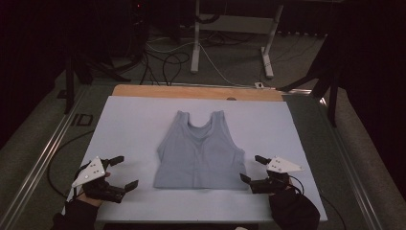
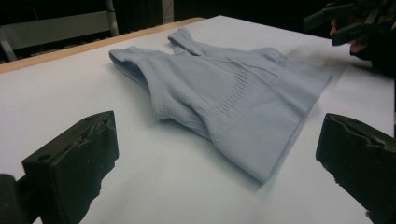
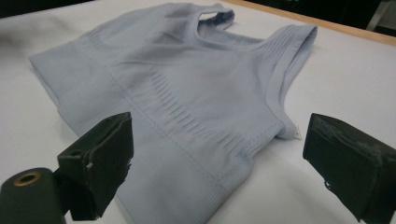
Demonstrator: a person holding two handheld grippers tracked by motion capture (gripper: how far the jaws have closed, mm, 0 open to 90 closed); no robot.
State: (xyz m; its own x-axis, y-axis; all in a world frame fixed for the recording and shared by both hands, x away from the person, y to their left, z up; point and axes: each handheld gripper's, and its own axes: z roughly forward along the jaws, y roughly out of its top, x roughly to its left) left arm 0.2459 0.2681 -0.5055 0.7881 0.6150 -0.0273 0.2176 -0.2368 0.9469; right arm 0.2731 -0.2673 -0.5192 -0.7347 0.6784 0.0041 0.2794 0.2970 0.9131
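1. Pale blue ribbed sleeveless tank top [image 1: 200, 153] is lying flat and face up in the middle of the white-covered surface [image 1: 129, 124], straps pointing to the far edge, hem toward the person. No fold in it anywhere that I can see, both straps and both side seams spread out.

2. Left gripper [image 1: 120, 171] sits near the bottom-left hem corner, a bit apart from the cloth. Its jaws are spread wide with nothing between them; the left gripper view looks across bare surface at the top [image 2: 224, 93].

3. Right gripper [image 1: 253, 169] is just beside the bottom-right hem corner, jaws also wide apart and empty. In the right gripper view the hem and side seam of the top [image 3: 187, 102] lie right in front of them, not pinched.

4. So my read: it looks like a folding job that's basically at the starting line. Garment laid out, hands in position at the two hem corners, but nothing gripped yet. All the actual grabbing and folding is still to come.
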